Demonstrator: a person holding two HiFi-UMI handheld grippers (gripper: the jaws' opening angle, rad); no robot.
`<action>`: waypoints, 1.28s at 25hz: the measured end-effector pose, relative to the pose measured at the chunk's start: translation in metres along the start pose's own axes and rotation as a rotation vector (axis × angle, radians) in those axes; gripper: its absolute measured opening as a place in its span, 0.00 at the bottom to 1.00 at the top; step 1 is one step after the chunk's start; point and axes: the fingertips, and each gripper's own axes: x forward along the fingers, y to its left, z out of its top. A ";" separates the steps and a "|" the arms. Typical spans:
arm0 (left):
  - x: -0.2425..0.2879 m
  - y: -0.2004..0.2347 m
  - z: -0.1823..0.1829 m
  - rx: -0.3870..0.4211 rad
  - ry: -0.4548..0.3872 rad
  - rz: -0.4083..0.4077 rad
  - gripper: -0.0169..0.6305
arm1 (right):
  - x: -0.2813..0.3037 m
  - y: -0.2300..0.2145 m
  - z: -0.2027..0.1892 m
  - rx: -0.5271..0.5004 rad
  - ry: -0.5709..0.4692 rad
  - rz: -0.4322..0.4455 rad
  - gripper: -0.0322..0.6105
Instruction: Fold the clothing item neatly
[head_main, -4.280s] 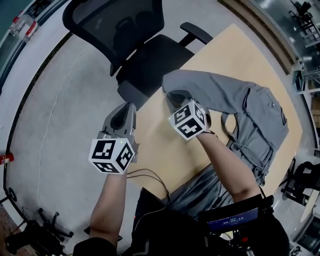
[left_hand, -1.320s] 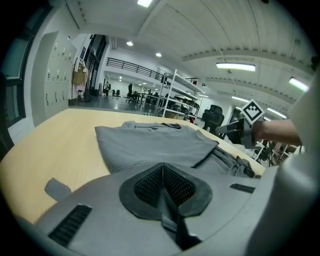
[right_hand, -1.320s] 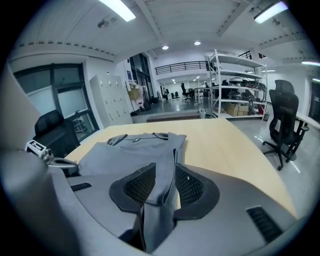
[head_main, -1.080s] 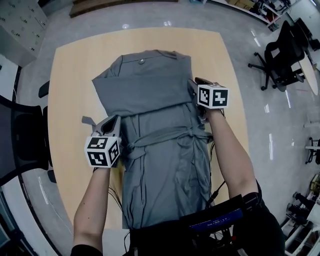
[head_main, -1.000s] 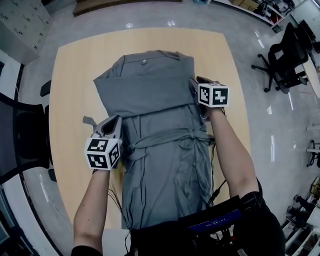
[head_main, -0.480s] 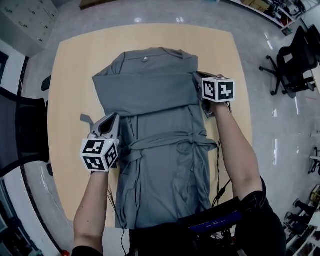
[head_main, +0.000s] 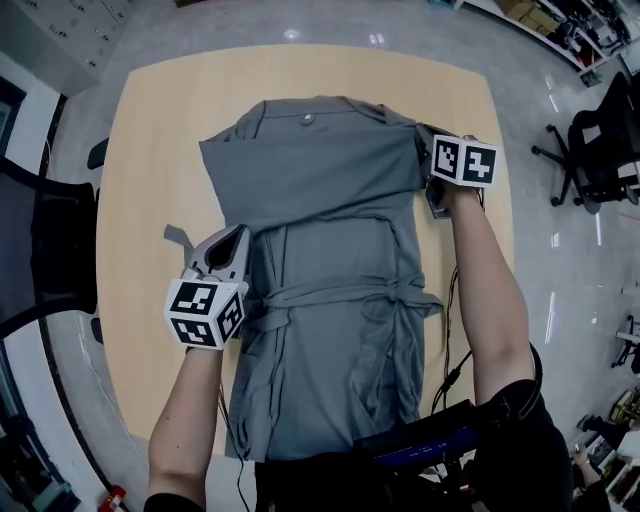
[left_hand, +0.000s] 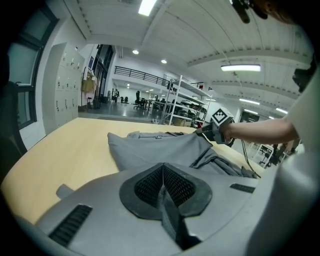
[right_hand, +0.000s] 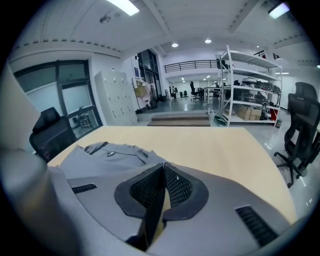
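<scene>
A grey garment (head_main: 320, 190) lies lengthwise on the wooden table (head_main: 150, 150). Its upper part is folded across, and a tie (head_main: 340, 295) crosses the middle. My left gripper (head_main: 238, 238) sits at the garment's left edge and is shut on a strip of grey fabric (left_hand: 167, 215). At the fold's right corner, my right gripper (head_main: 426, 142) has just been closing and now pinches the cloth edge (right_hand: 152, 210). The right gripper view shows the garment (right_hand: 100, 157) spreading off to the left. In the left gripper view the garment (left_hand: 160, 147) stretches toward the right gripper (left_hand: 207, 131).
A small grey tab (head_main: 175, 237) lies on the table left of my left gripper. Black office chairs stand at the left (head_main: 40, 250) and at the right (head_main: 600, 140). A cable (head_main: 445, 330) hangs along my right forearm. Metal shelving (right_hand: 250, 85) stands beyond the table.
My right gripper has shifted outward to the right with the fold's corner, stretching the folded part wider. The left gripper has stayed at the left edge.
</scene>
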 end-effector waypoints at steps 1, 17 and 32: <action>-0.002 0.001 0.000 0.001 0.002 0.006 0.02 | 0.005 -0.002 -0.005 0.004 0.018 -0.009 0.08; -0.077 0.002 -0.025 0.021 0.023 -0.009 0.03 | -0.095 0.011 -0.032 0.022 -0.064 0.008 0.27; -0.201 -0.043 -0.148 -0.012 0.134 -0.109 0.03 | -0.290 0.087 -0.207 0.121 0.058 0.054 0.27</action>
